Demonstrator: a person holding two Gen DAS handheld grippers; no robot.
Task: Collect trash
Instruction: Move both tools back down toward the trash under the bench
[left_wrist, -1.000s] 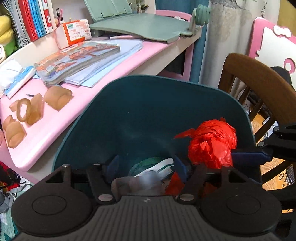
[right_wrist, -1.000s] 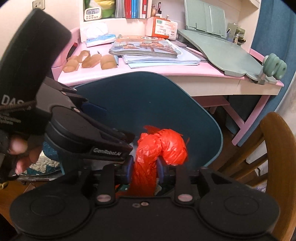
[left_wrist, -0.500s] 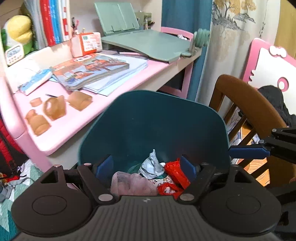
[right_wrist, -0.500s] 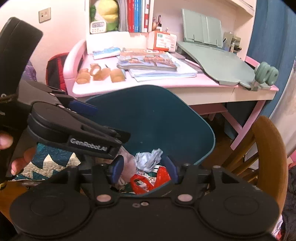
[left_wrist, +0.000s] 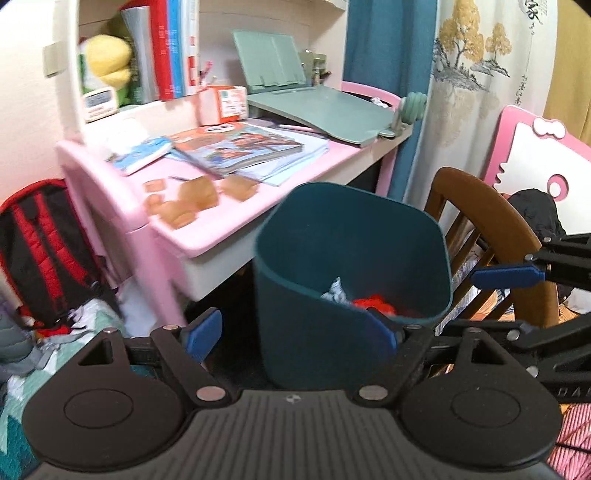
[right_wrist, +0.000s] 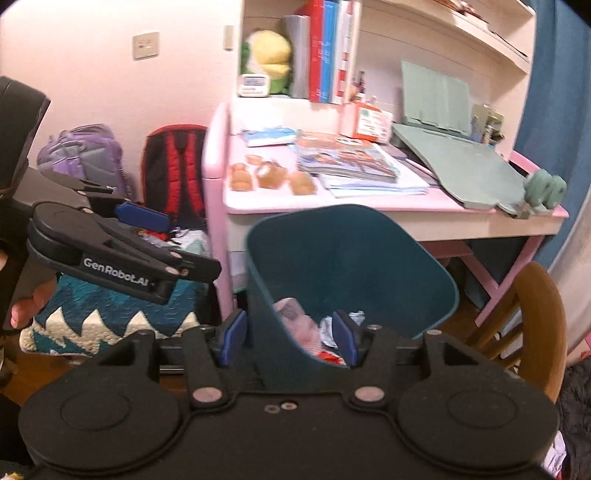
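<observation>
A dark teal plastic trash bin (left_wrist: 351, 266), holding crumpled red and white trash (left_wrist: 373, 302), was stood beside the cluttered pink table (left_wrist: 207, 229). Both grippers' fingers were spread apart, empty: left gripper (left_wrist: 291, 332), right gripper (right_wrist: 290, 338).

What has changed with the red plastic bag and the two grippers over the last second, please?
The right gripper let go of the red plastic bag, which now lies in the teal trash bin beside crumpled paper. Both it and the left gripper drew back from the bin and are open and empty. The bin and the pink desk stayed as they were.
</observation>
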